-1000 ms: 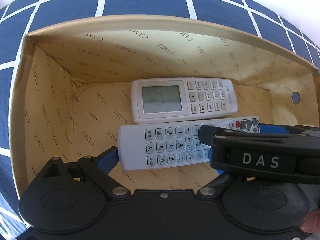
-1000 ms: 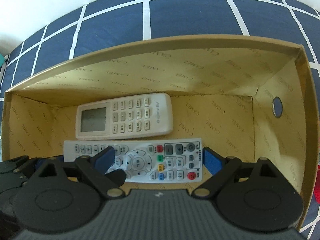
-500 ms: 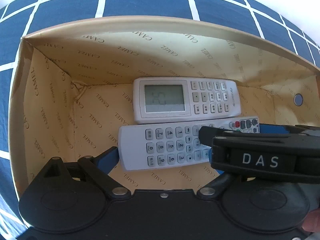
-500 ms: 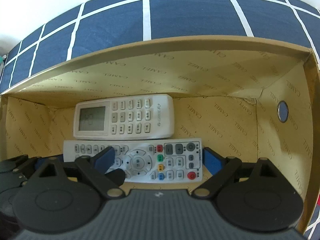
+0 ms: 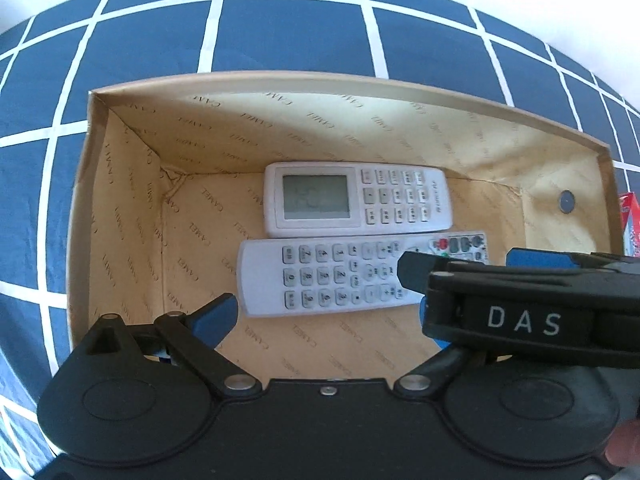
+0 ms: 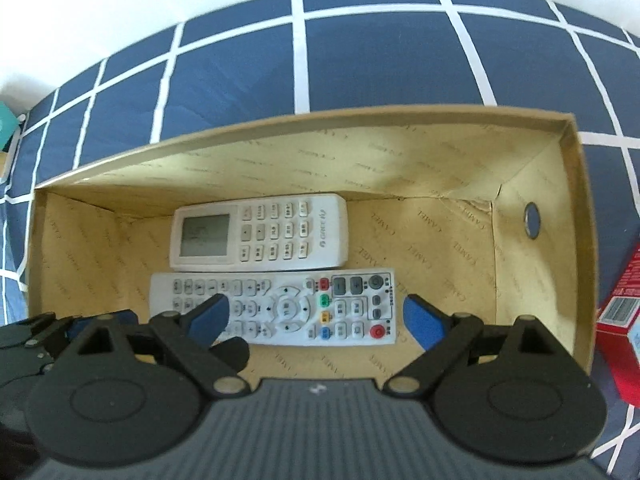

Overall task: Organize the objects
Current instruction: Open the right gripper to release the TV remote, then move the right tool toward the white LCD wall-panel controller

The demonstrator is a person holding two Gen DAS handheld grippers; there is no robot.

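Note:
A tan cardboard box [image 5: 120,208] [image 6: 568,216] holds two white remotes side by side on its floor. The air-conditioner remote with a screen [image 5: 356,200] [image 6: 260,232] lies at the back. The long TV remote [image 5: 320,276] [image 6: 280,306] lies in front of it. My left gripper [image 5: 324,316] is open above the box, clear of the TV remote. My right gripper [image 6: 316,314] is open, raised above the TV remote with nothing between its blue pads. In the left wrist view the right gripper's body marked DAS [image 5: 520,312] covers the TV remote's right end.
The box sits on a navy cloth with a white grid [image 5: 280,32] [image 6: 360,56]. A red carton [image 6: 624,320] lies on the cloth right of the box; its edge shows in the left wrist view [image 5: 632,220]. A teal object [image 6: 6,124] is at the far left.
Both grippers have pulled up and back from the box; more of the cloth and the box's rim shows now. The two remotes have stayed in place.

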